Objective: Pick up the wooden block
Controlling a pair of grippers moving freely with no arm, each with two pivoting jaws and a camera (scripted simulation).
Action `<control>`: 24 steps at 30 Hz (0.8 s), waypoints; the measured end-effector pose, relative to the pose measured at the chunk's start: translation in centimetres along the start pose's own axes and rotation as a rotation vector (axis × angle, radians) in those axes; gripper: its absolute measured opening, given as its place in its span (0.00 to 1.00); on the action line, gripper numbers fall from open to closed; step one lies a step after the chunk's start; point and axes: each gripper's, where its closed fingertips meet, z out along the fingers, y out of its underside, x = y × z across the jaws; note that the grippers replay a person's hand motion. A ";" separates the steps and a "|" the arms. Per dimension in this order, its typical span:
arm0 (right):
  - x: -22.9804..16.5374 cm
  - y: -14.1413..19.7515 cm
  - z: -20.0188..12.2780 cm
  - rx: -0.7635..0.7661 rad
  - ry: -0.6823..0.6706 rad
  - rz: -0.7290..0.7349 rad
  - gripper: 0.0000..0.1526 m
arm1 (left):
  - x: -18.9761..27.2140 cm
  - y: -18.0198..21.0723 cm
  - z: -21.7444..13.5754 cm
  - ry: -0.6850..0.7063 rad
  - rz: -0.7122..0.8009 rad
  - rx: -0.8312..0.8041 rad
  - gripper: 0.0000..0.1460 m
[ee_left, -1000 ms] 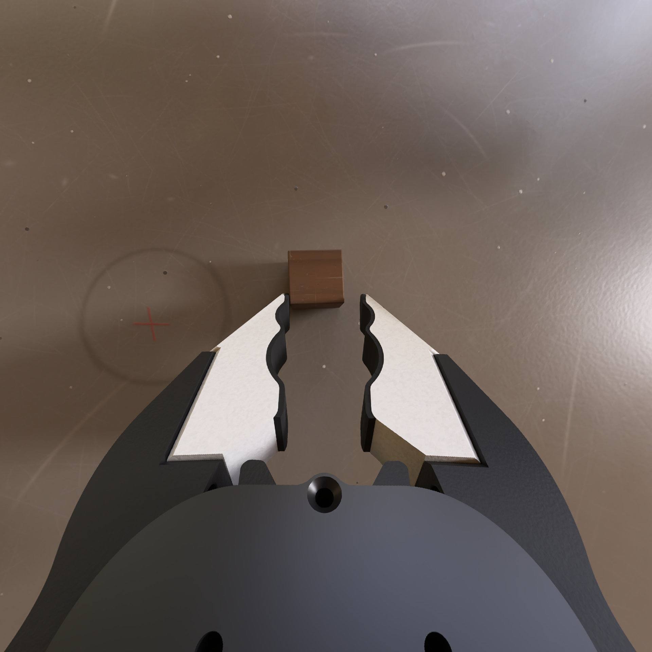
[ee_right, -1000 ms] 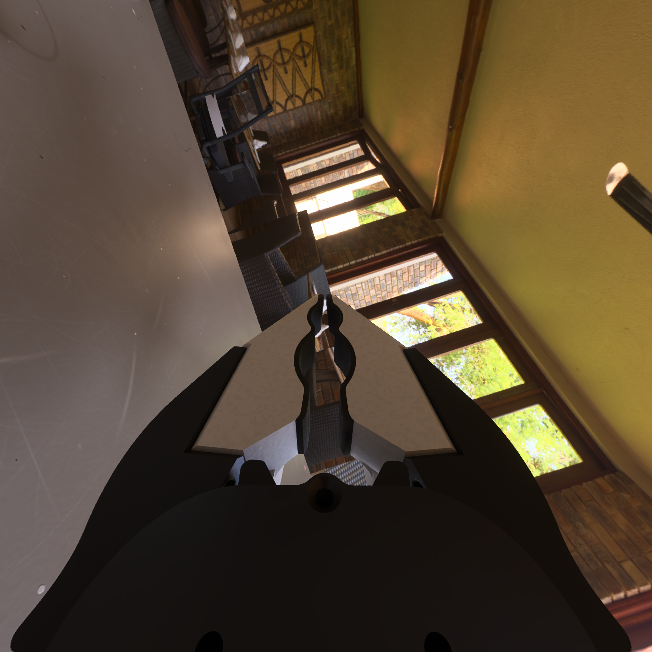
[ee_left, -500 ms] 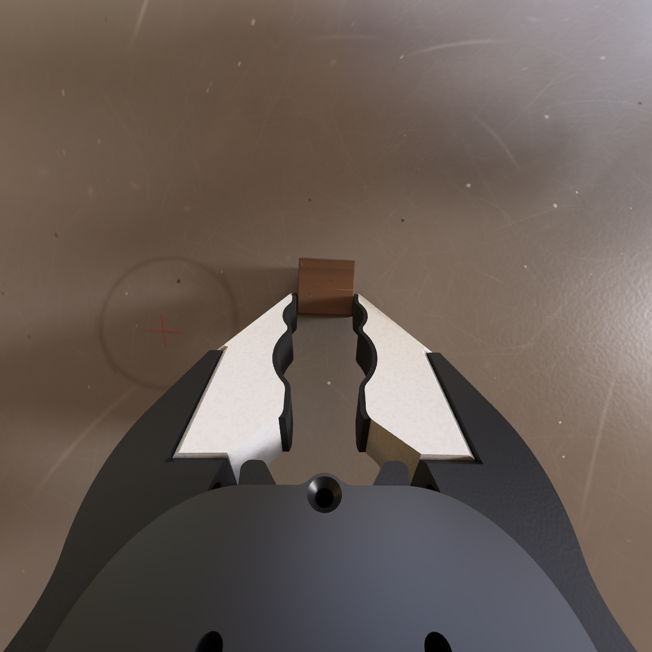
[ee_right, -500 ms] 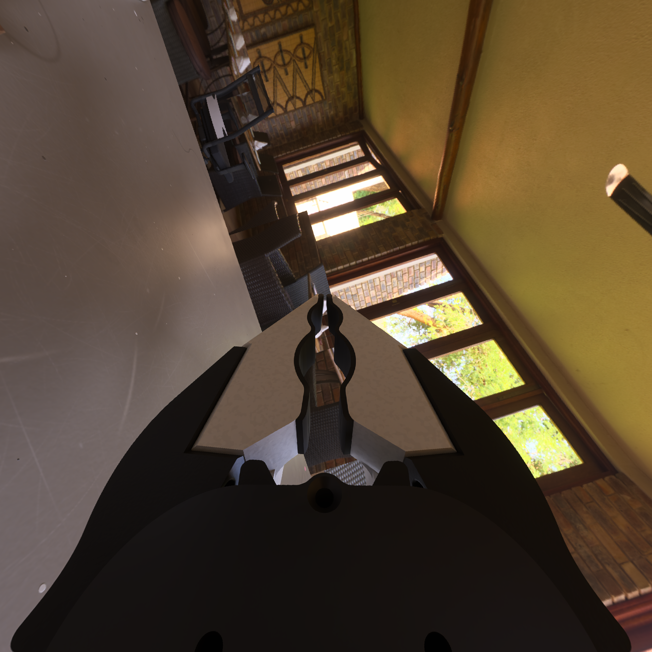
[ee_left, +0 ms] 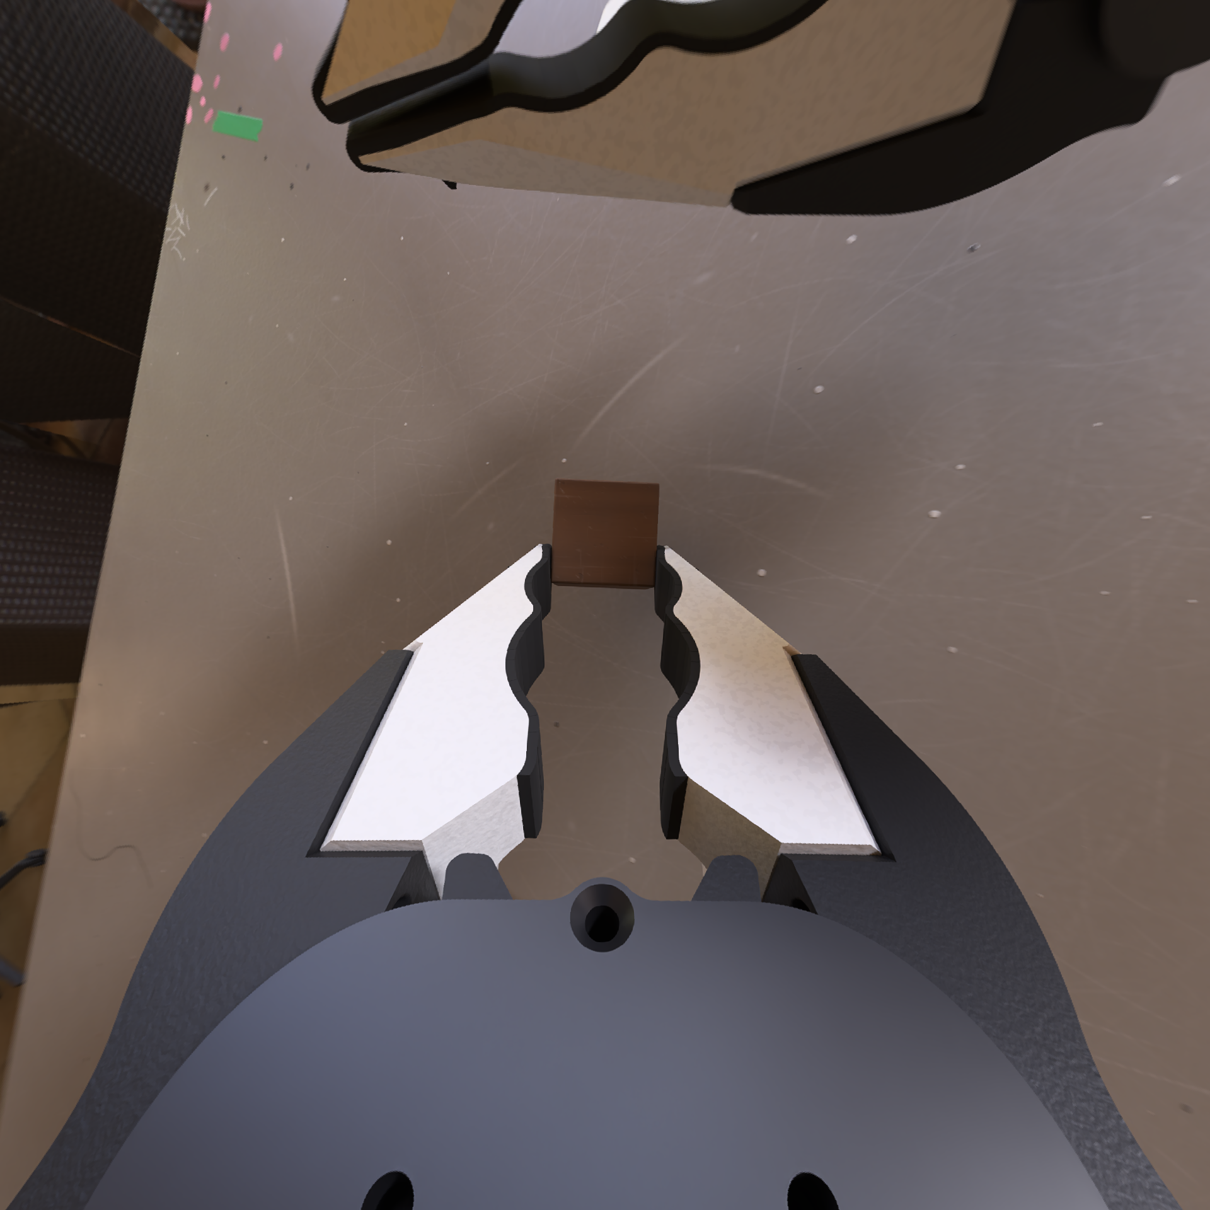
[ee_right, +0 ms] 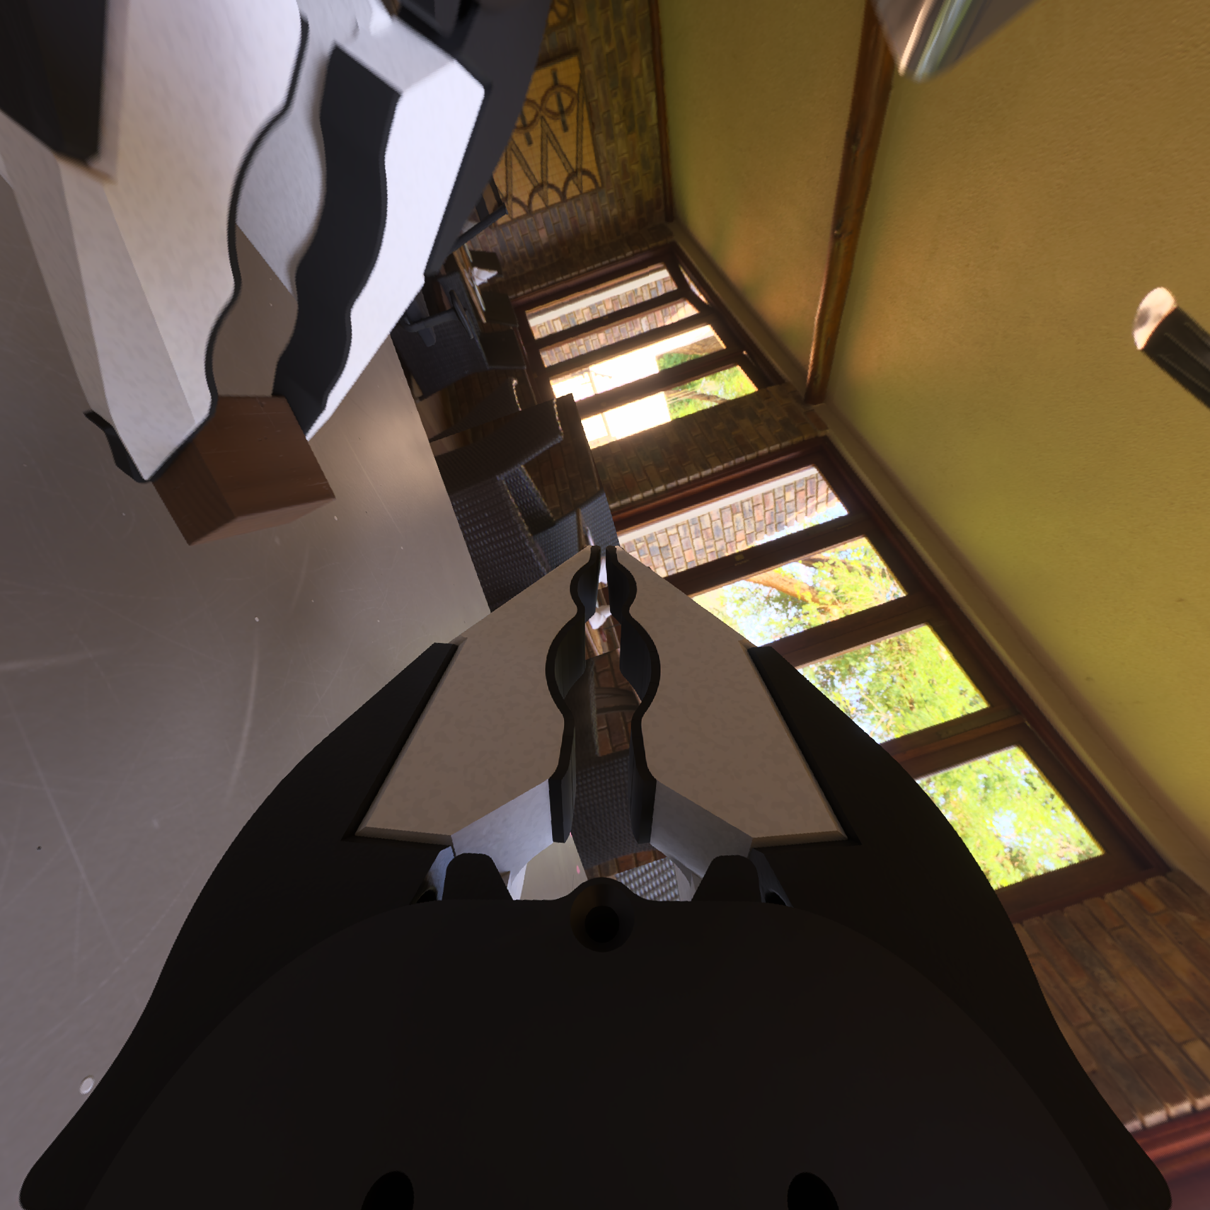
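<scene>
The small brown wooden block sits clamped between the tips of my left gripper, well above the scratched brown table. In the right wrist view the same block hangs in the left gripper's white fingers, clear of the table. My right gripper is shut and empty, pointing past the table edge toward the windows. It shows large at the top of the left wrist view.
A green marker patch and pink dots lie near the table's far left corner. The table's left edge drops to dark wicker chairs. Wicker chairs and windows lie beyond the table.
My left gripper closed on the block and lifted it high off the table. The table edge and my right gripper have come into its view. The right gripper itself stayed shut and still.
</scene>
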 end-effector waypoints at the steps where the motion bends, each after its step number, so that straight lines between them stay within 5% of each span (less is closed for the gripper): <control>1: 0.0 0.1 0.0 0.002 -0.001 0.006 0.01 | -0.3 0.0 0.4 -0.008 0.019 -0.023 0.21; 24: -0.1 0.5 0.2 0.029 -0.025 0.041 0.01 | -0.7 -0.2 2.5 -0.139 0.063 -0.008 0.21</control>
